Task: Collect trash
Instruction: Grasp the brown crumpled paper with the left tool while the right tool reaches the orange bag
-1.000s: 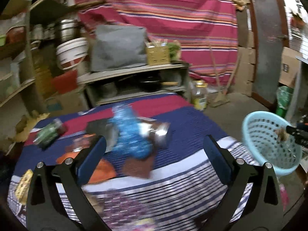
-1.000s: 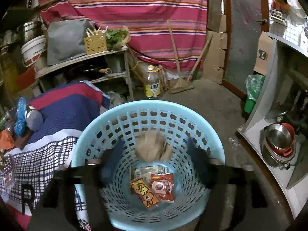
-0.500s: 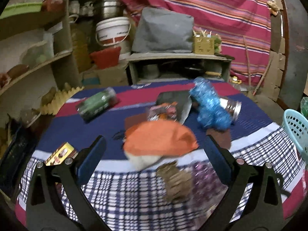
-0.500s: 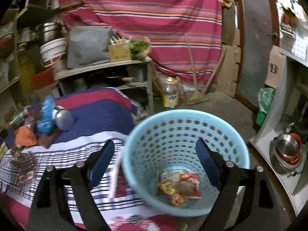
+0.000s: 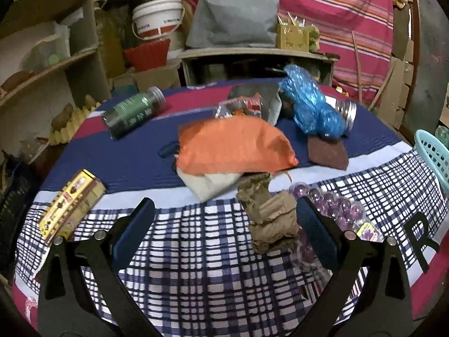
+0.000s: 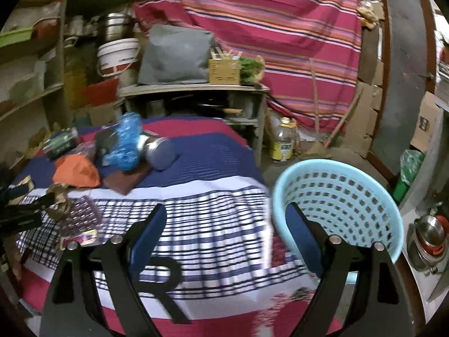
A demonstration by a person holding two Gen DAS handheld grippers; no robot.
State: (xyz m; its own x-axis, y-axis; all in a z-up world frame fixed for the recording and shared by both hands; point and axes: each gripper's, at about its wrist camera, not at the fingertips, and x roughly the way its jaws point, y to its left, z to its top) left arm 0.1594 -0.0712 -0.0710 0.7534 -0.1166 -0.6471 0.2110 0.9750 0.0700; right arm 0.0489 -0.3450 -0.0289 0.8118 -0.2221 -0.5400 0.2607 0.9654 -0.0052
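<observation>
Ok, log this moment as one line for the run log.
left gripper: open, empty, over brown paper wad | right gripper: open, empty, beside basket | trash on table

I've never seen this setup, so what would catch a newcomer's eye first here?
Probably the orange bag at the middle of the cloth-covered table, with the glittery blue bundle behind it to the right. Next, the light blue basket standing off the table's right edge.
</observation>
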